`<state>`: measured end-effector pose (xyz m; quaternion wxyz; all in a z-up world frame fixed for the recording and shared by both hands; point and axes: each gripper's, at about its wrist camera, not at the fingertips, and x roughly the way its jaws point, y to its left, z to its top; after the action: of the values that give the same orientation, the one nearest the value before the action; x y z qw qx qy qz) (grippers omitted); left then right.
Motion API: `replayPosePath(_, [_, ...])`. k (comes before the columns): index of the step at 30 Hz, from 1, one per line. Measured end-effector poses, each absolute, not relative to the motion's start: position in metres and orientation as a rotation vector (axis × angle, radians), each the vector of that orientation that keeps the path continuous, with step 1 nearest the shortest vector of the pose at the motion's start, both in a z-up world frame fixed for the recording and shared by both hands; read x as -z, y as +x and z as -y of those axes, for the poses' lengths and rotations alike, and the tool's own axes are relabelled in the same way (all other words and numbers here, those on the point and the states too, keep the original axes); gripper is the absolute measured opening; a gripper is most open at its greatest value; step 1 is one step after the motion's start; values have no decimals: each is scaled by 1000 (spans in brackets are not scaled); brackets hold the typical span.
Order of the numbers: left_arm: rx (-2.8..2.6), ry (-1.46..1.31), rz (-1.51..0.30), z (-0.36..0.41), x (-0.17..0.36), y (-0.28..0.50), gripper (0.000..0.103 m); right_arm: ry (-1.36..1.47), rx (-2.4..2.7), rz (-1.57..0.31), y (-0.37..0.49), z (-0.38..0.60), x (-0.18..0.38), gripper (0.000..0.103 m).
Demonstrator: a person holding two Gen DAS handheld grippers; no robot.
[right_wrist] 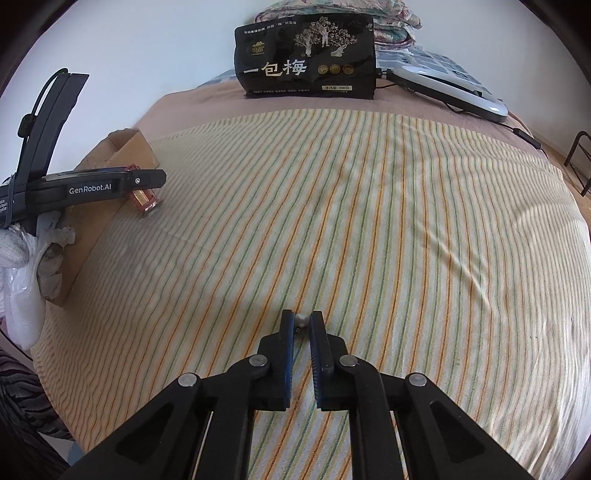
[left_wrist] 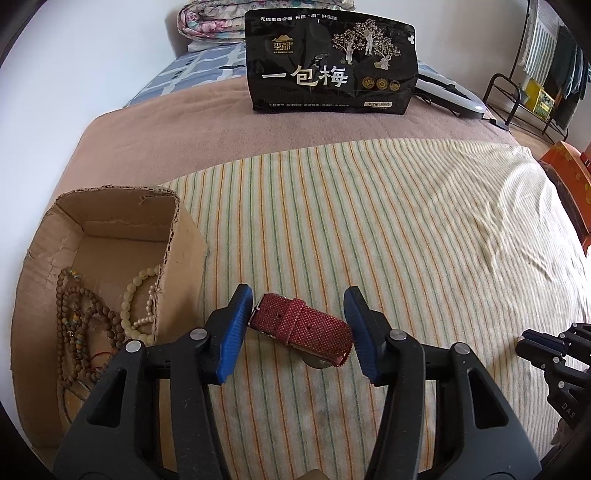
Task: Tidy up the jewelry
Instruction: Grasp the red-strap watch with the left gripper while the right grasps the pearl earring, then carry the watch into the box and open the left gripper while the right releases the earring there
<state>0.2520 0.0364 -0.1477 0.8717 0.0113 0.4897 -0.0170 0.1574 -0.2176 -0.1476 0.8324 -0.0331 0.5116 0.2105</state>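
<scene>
A red woven watch [left_wrist: 301, 328] lies on the striped cloth between the open jaws of my left gripper [left_wrist: 297, 323], which touches neither side of it. The watch also shows in the right wrist view [right_wrist: 142, 201], under the left gripper. A torn cardboard box [left_wrist: 110, 236] stands just left of it, holding brown bead strings [left_wrist: 79, 321] and a pale bead bracelet [left_wrist: 135, 295]. My right gripper [right_wrist: 302, 320] is nearly shut on a small white bead [right_wrist: 302, 319] at its fingertips, low over the cloth.
A black snack bag [left_wrist: 332, 62] stands at the far side of the bed. A white device with a cable [right_wrist: 450, 92] lies to its right. Folded quilts [left_wrist: 210, 22] sit behind. An orange box [left_wrist: 569, 173] and a metal rack [left_wrist: 517, 96] are off the right edge.
</scene>
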Motion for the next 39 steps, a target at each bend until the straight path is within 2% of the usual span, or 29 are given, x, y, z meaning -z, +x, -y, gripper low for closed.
replayPosePath(19, [84,-42,-889,-29,85,229,52,-42,-459,-953,153,213,98,6])
replayPosePath(39, [43,-67,-774,-77,25,174,52,-83,-541,-823,117,168,41,6])
